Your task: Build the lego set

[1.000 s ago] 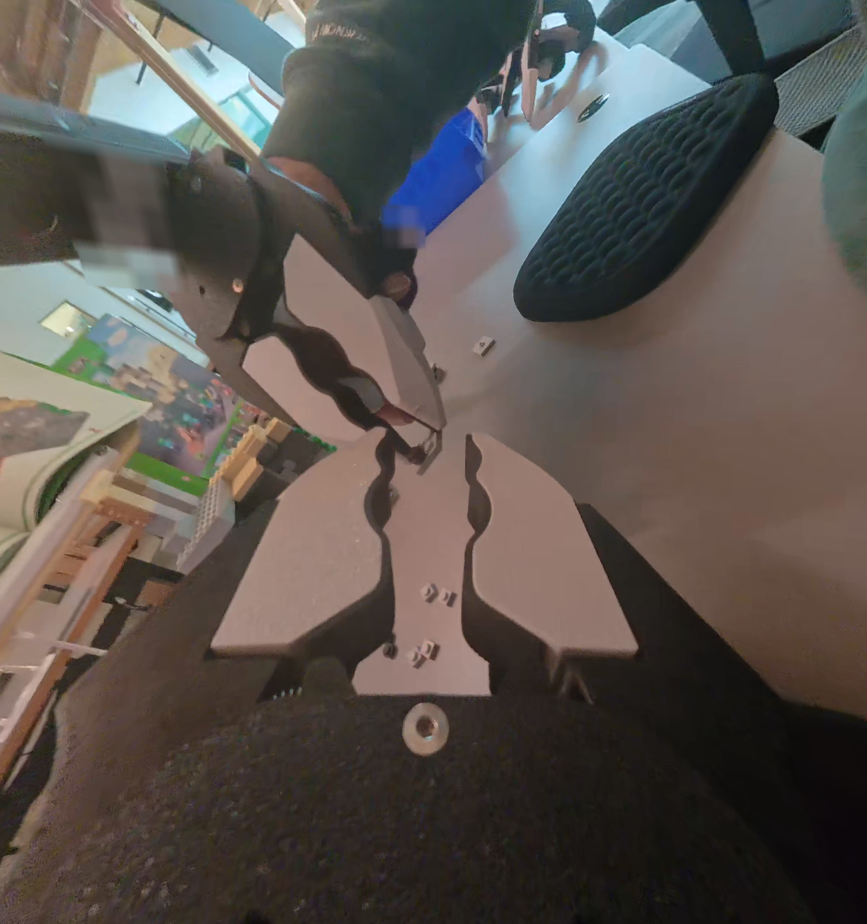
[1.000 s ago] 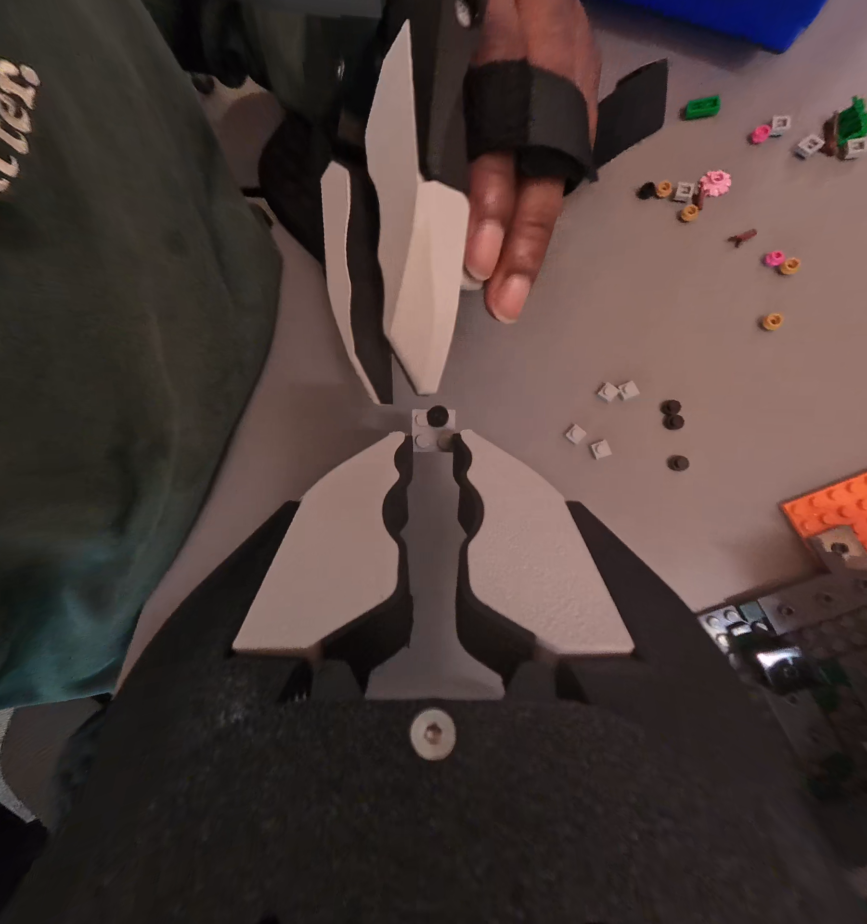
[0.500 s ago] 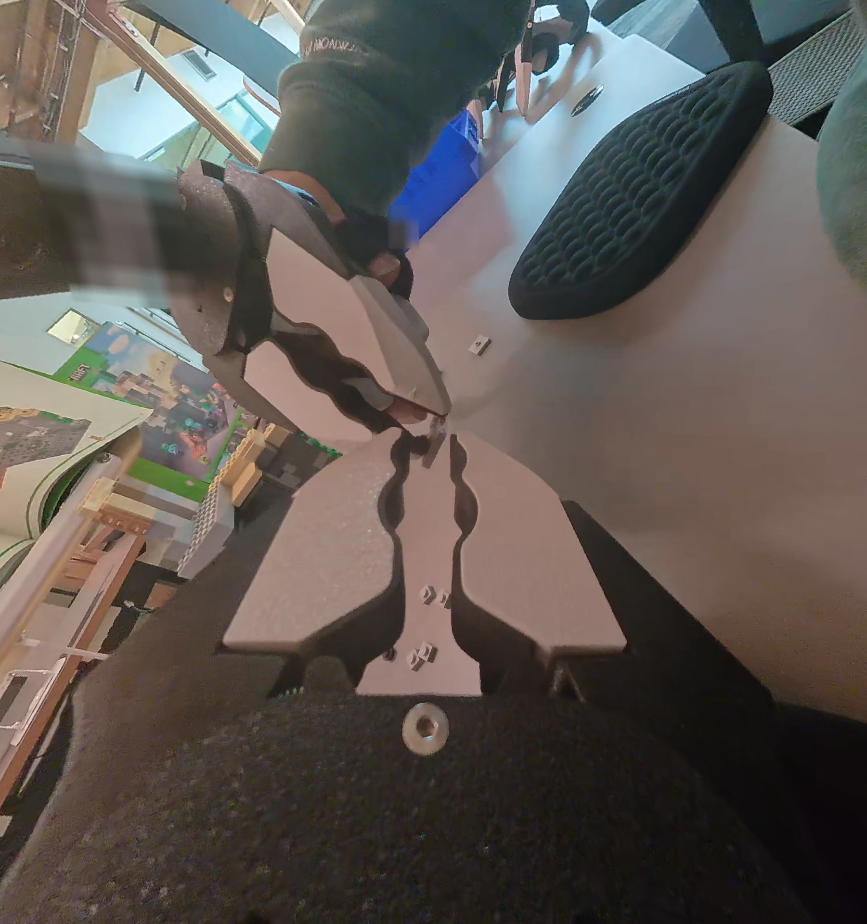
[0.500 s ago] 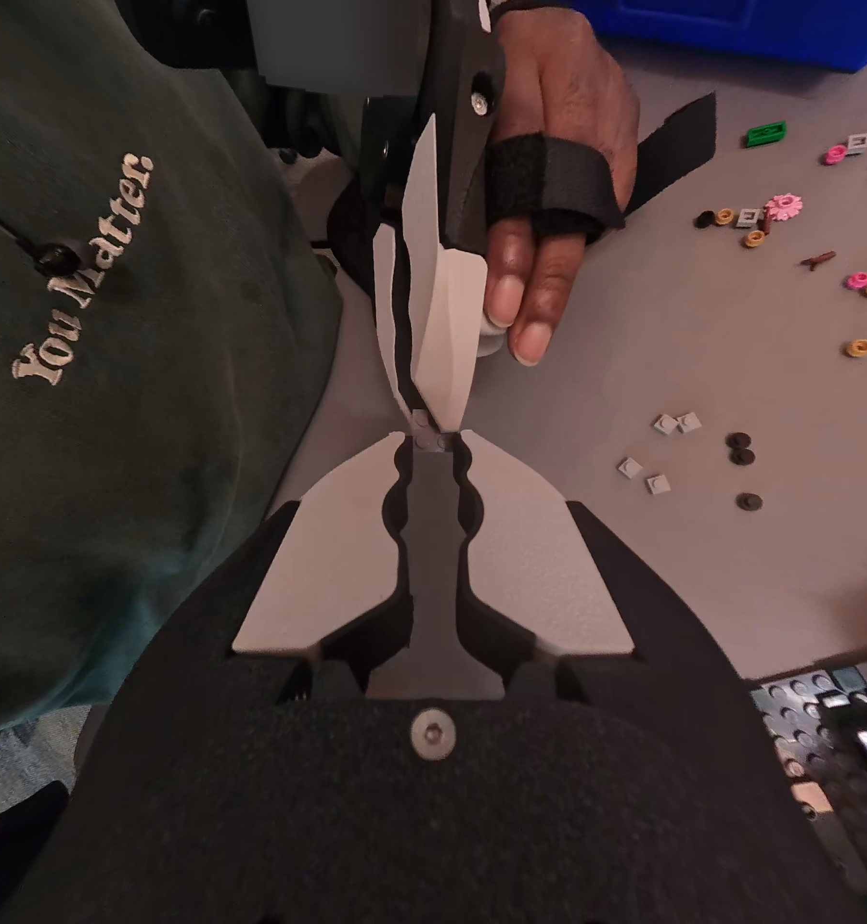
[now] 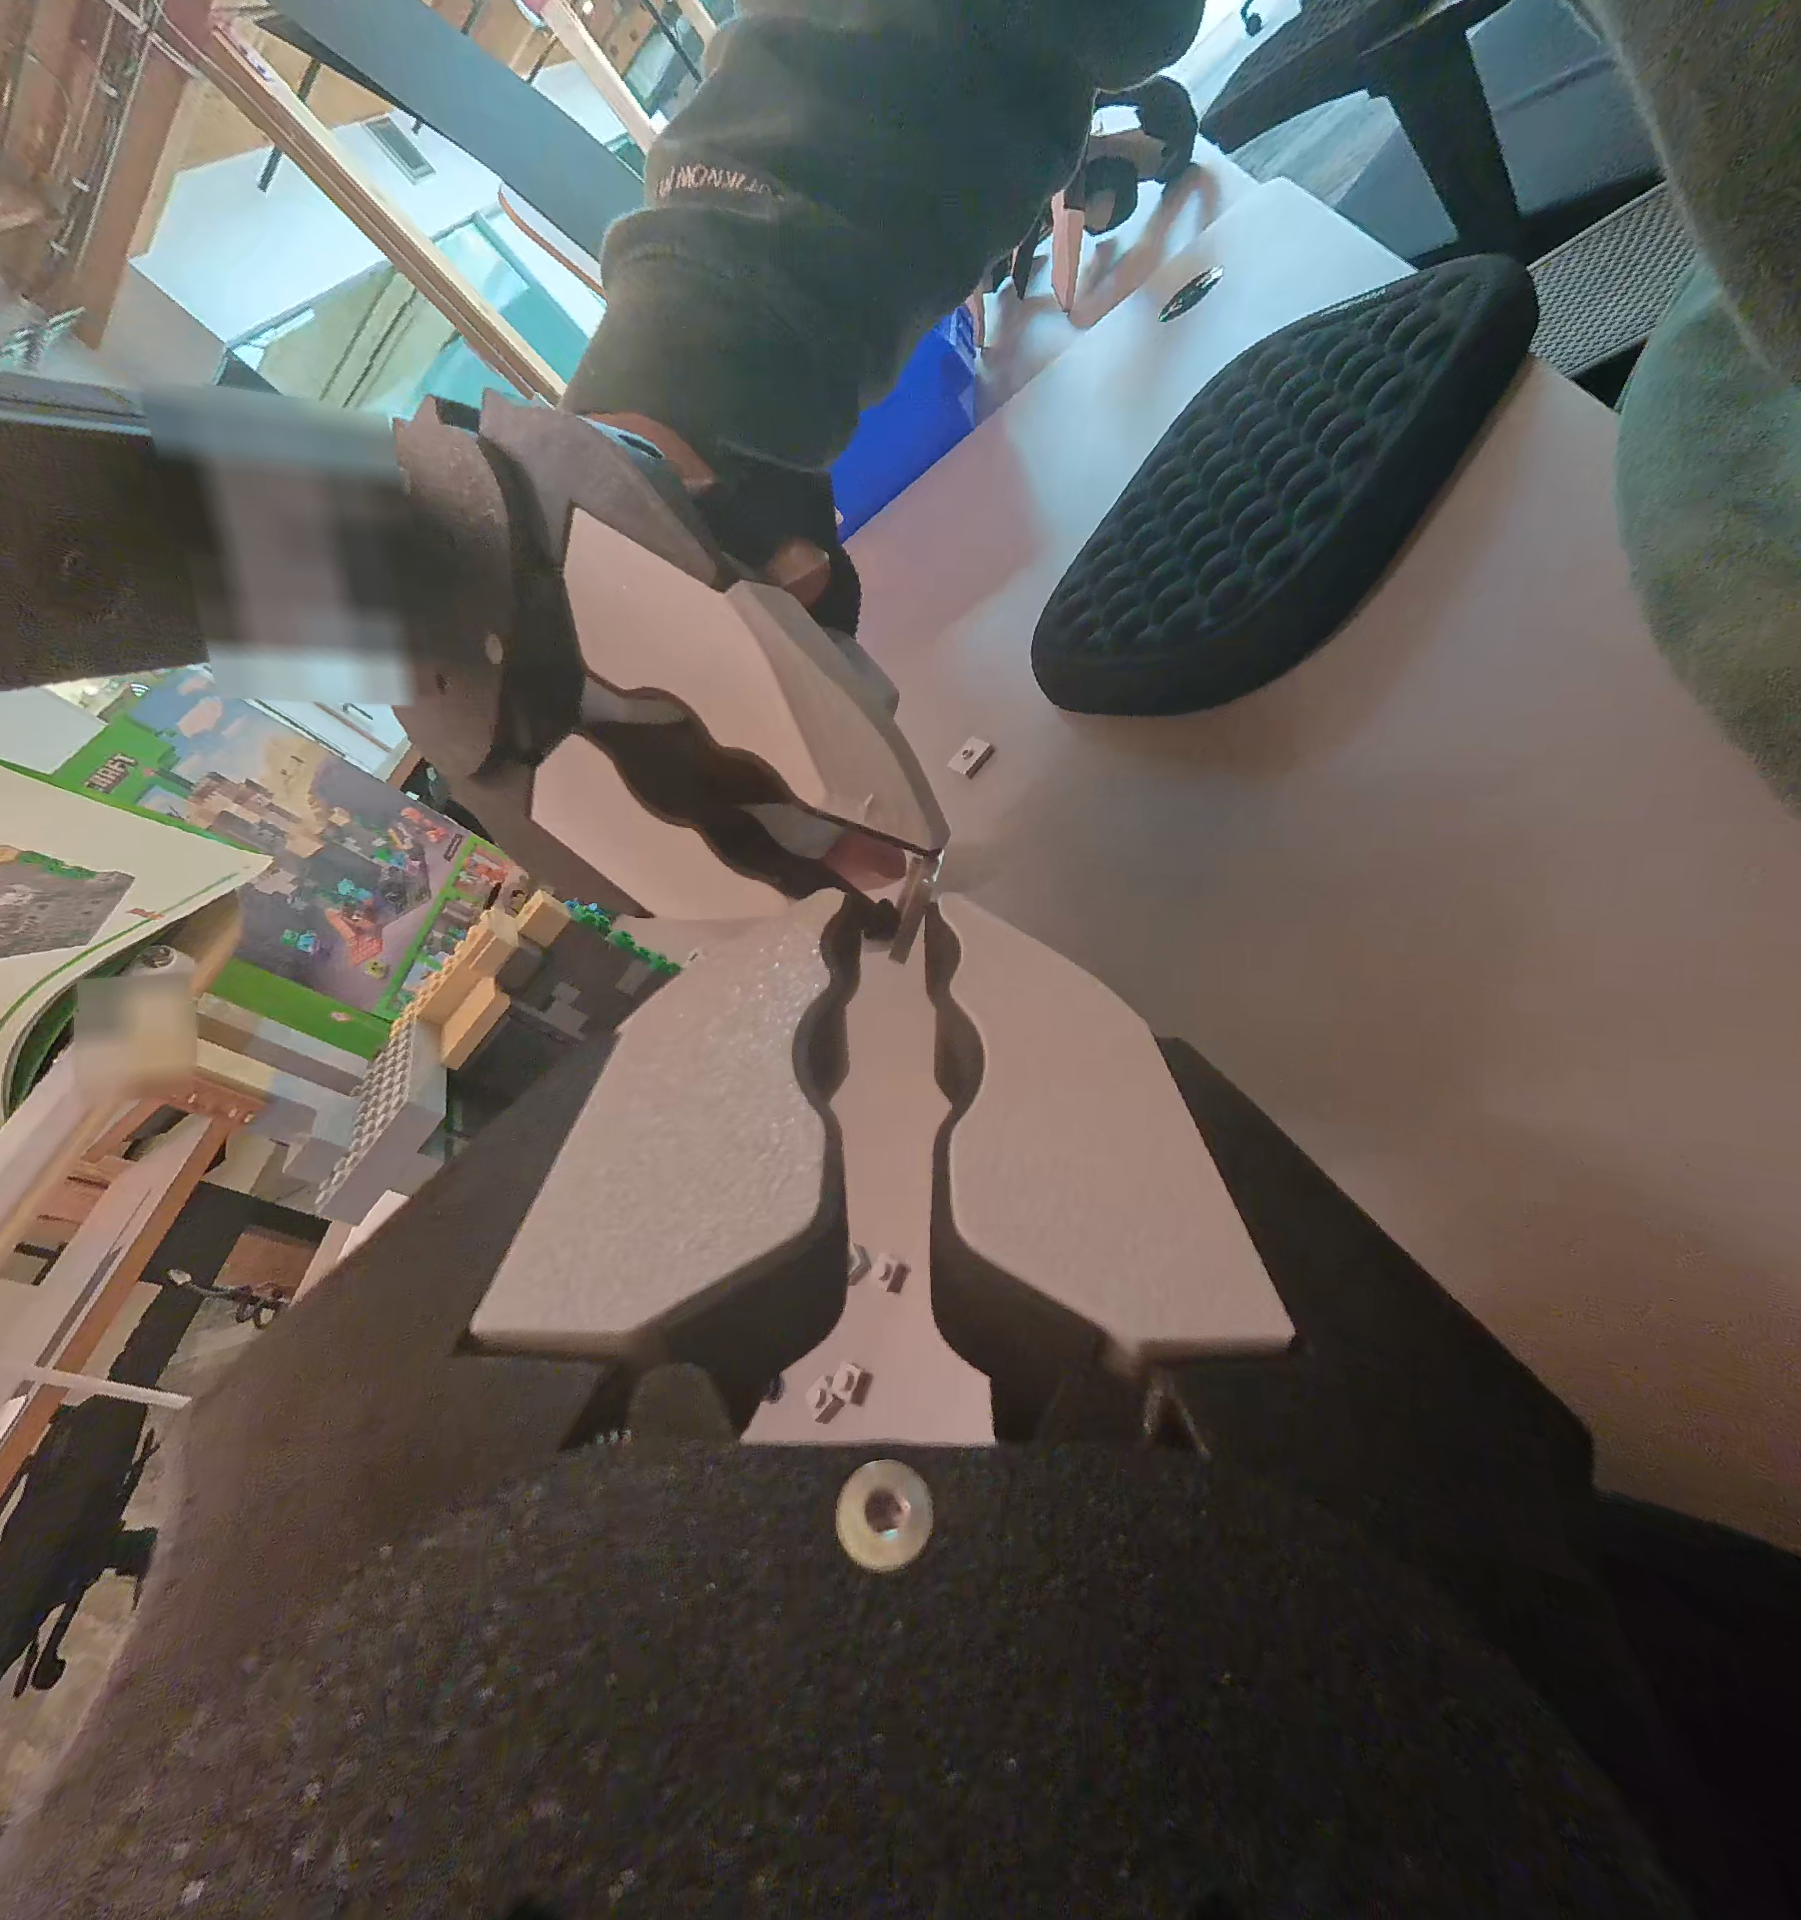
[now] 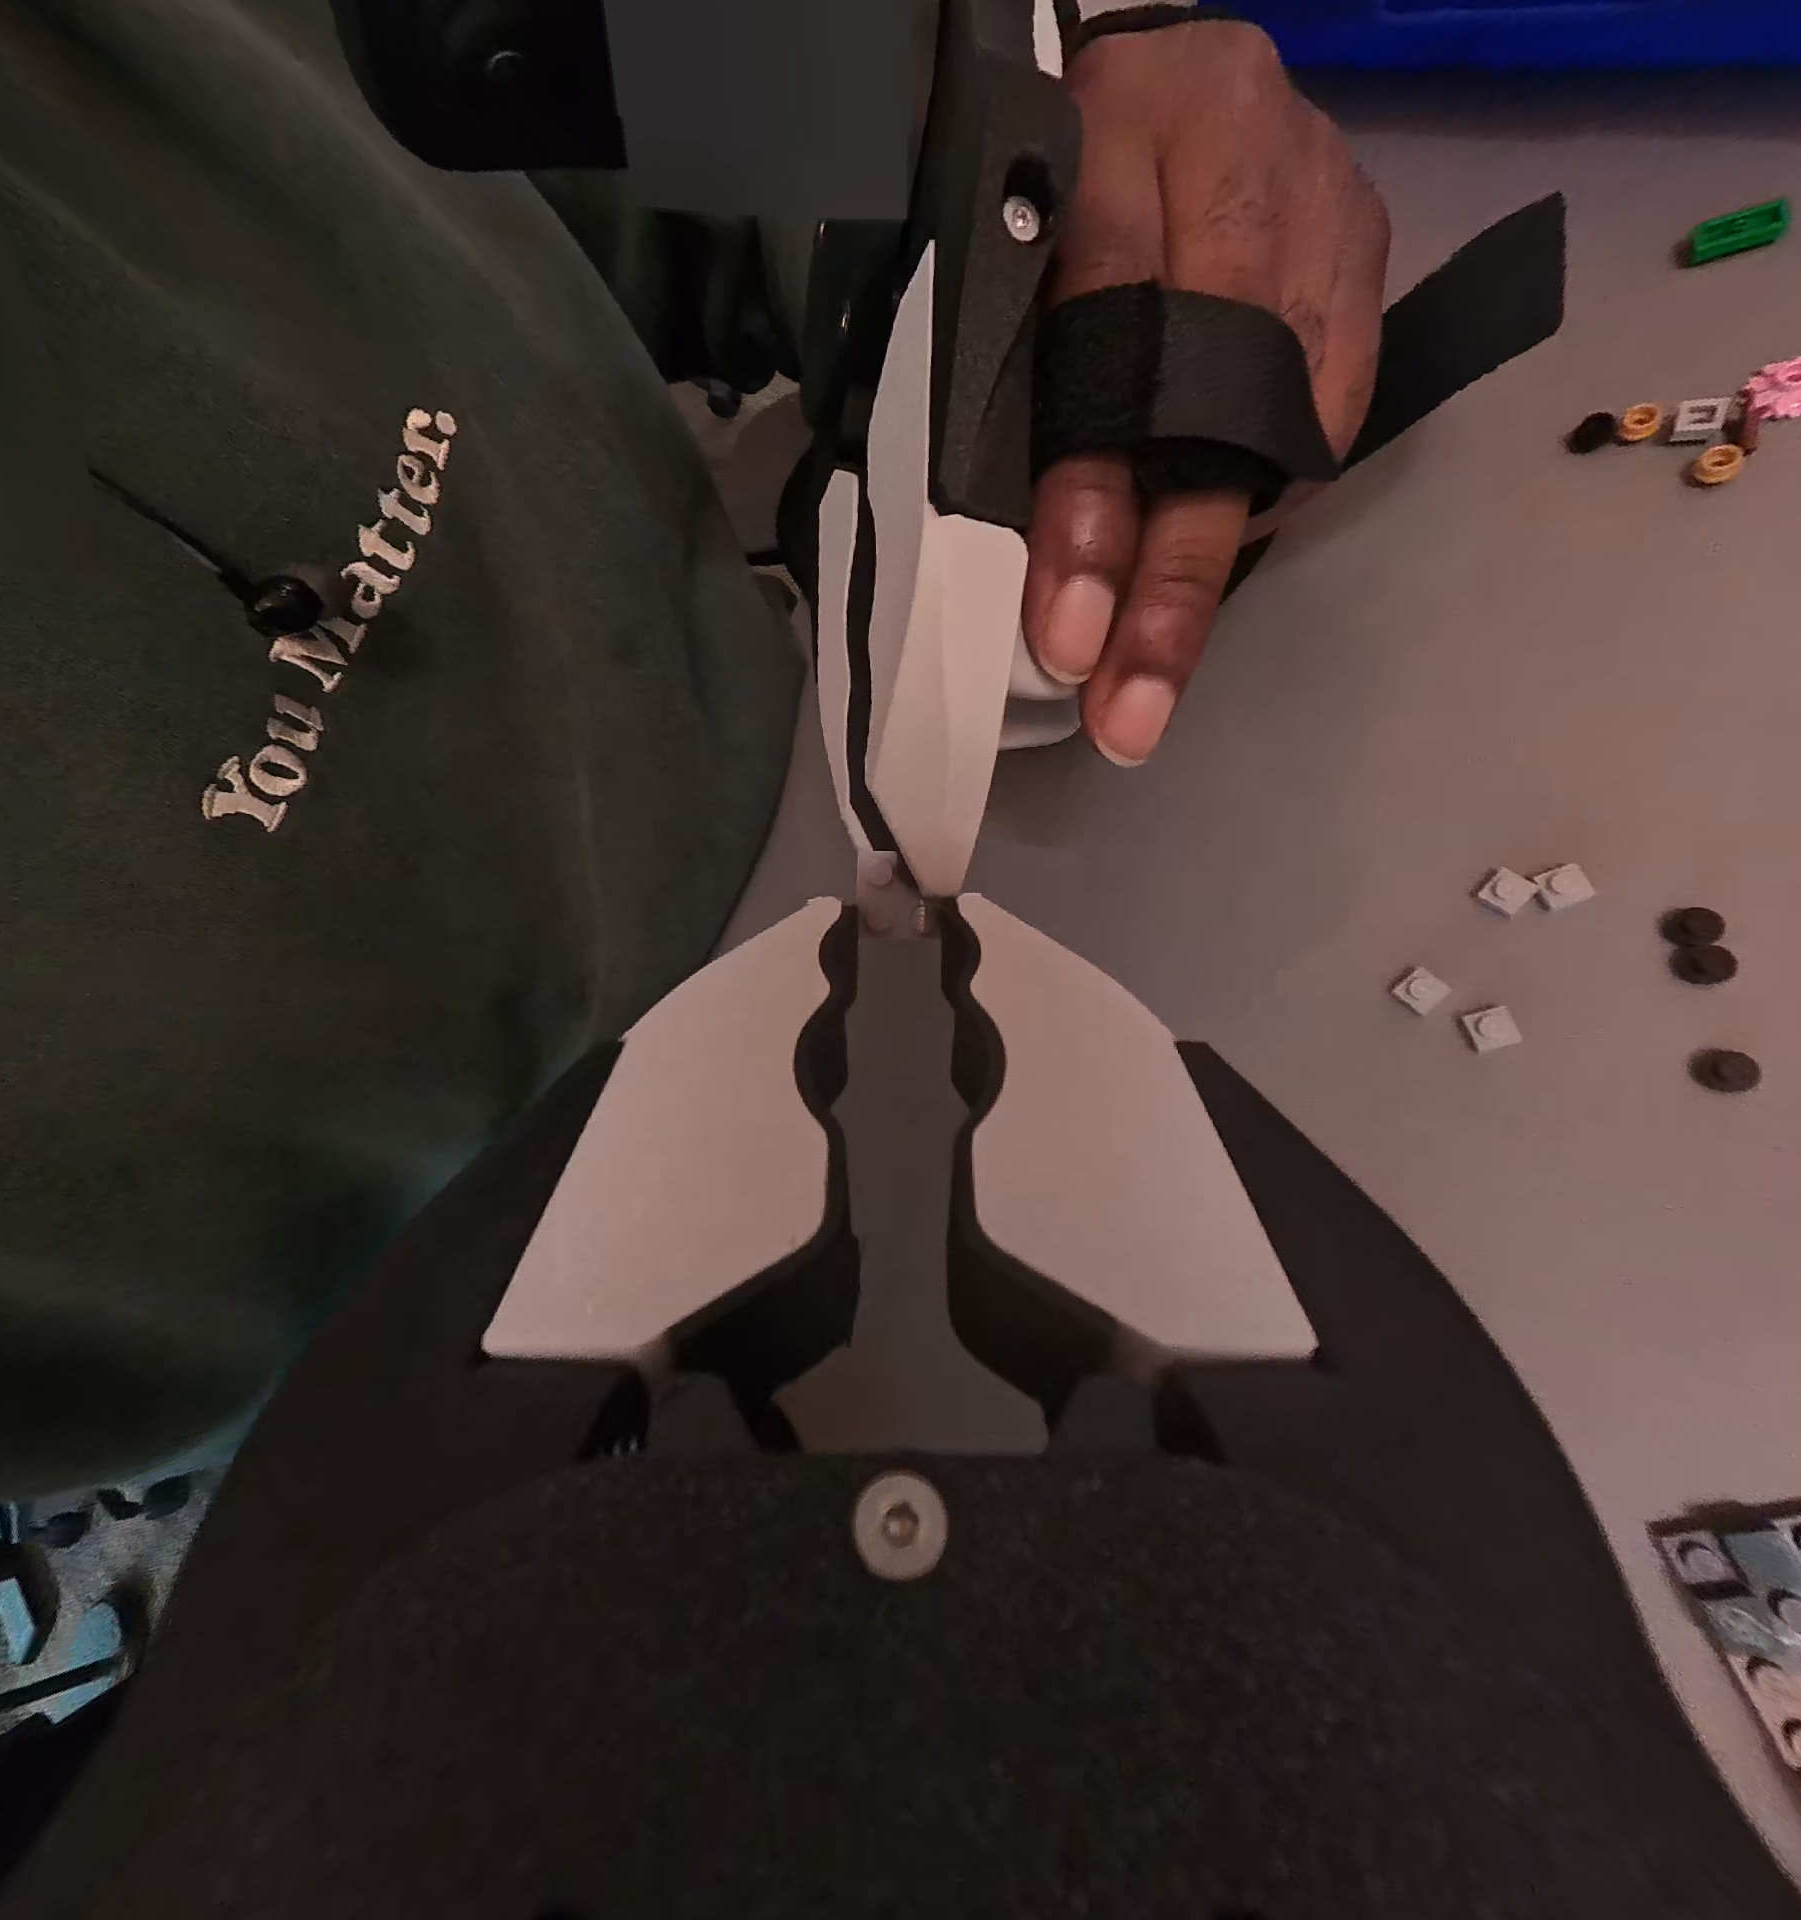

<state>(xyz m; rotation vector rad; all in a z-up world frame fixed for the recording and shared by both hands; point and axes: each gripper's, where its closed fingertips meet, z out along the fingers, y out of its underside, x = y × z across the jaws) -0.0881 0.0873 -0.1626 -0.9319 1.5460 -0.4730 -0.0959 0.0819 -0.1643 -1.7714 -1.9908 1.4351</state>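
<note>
Between the right gripper point(image 6: 901, 914) tips, a small grey plate point(image 6: 891, 920) is being pinched by its edges, jaws narrow; the left gripper point(image 6: 901, 868) is meeting it, seemingly nipping a dark stud against it. Light, rigid and slippery, it wants an edge grip. Beyond, loose pieces point(image 6: 1498, 956) are lying scattered on the table point(image 6: 1291, 1091).

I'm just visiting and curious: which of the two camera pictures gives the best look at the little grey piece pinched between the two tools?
The right wrist view: the grey plate faces the camera there, studs visible, between the gripper tips. The left wrist view shows it only edge-on, as a thin sliver.
</note>
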